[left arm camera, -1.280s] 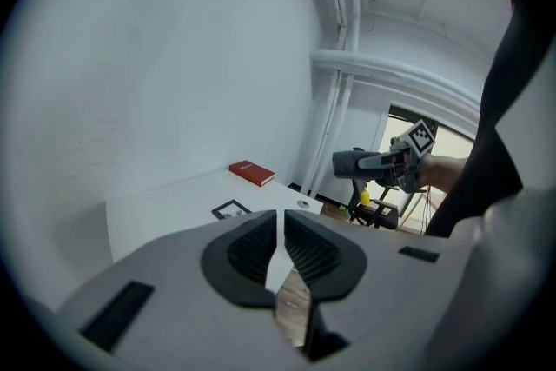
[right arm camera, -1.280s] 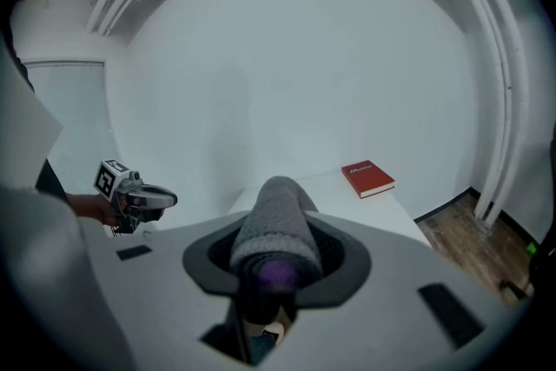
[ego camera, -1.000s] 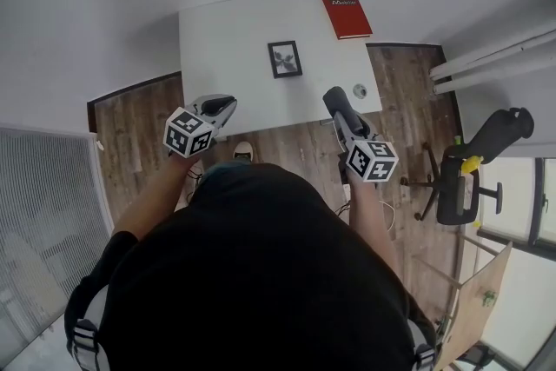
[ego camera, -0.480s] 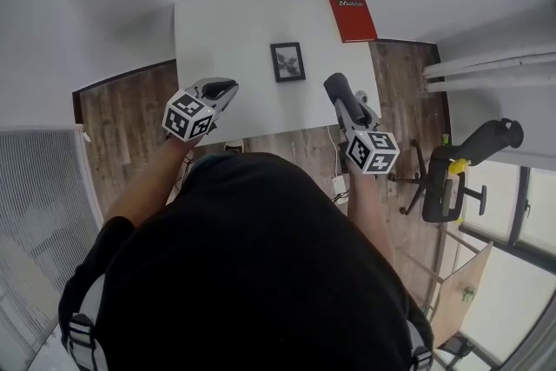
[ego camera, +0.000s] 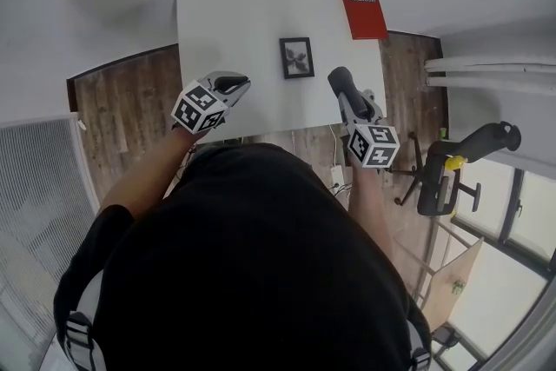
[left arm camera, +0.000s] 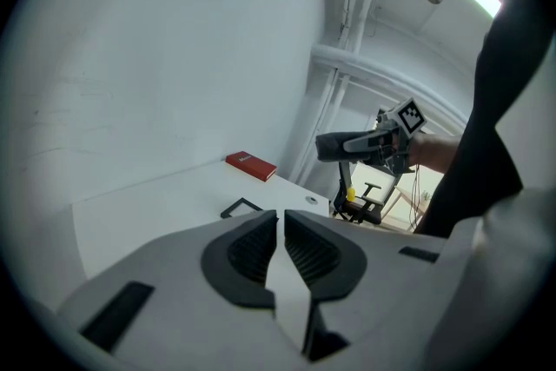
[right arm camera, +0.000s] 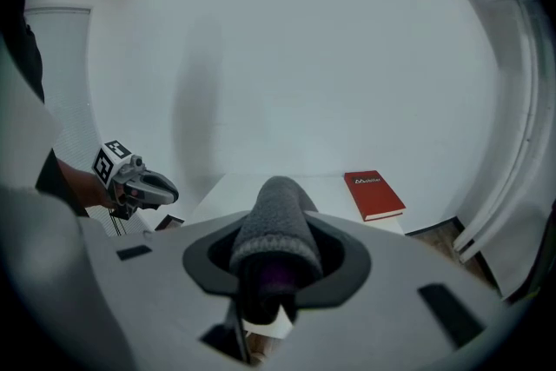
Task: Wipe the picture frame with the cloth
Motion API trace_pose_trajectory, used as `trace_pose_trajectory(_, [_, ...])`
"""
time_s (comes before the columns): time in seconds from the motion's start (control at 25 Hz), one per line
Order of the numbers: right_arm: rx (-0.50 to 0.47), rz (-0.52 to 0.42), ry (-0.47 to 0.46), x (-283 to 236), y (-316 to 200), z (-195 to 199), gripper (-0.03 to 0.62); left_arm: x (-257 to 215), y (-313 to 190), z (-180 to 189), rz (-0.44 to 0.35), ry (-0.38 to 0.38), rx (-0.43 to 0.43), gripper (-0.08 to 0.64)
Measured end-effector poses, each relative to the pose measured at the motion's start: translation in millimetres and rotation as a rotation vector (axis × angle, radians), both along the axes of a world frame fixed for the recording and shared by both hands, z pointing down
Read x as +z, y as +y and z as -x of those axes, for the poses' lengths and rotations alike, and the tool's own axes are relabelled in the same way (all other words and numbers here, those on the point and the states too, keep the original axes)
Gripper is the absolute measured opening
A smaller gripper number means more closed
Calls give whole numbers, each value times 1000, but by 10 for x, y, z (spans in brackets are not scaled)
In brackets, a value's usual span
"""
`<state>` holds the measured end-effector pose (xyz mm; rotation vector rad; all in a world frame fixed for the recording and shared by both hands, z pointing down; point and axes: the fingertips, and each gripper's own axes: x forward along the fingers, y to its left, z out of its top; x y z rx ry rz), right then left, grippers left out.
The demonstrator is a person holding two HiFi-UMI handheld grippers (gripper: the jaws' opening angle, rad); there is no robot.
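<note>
Hovering both tools at near edge of the white tabletop (ego camera: 226,22); wiping not begun, as I judge. Right hand-held gripper (right arm camera: 274,269) is clamped on the grey cloth (right arm camera: 276,221), knit-looking, rolled to a rounded nose past the jaws. Left hand-held gripper (left arm camera: 280,220) is closed, nothing btwn its ribbed dark pads. Picture frame (ego camera: 297,57) sits mid-tabletop, apart from both: thin black rectangular border w/ dark print, apparently lying flat. Left to do: bring cloth to frame, wipe. Red book (ego camera: 363,10) at far right corner, smooth cover.
</note>
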<state>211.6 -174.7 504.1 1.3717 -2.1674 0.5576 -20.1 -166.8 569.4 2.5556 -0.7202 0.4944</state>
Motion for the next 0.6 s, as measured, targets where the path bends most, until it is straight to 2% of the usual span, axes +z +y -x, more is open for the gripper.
trace_pose_trajectory(0.2, [-45, 26, 53, 143, -154, 75, 109, 66, -77, -39, -5, -8, 27, 34])
trace_pose_trajectory(0.44, [-117, 59, 70, 386, -476, 93, 109, 240, -173, -103, 27, -20, -10, 35])
trace_pose_trajectory(0.6, [-198, 83, 70, 561, -735, 139, 109, 356, -214, -191, 41, -62, -23, 35])
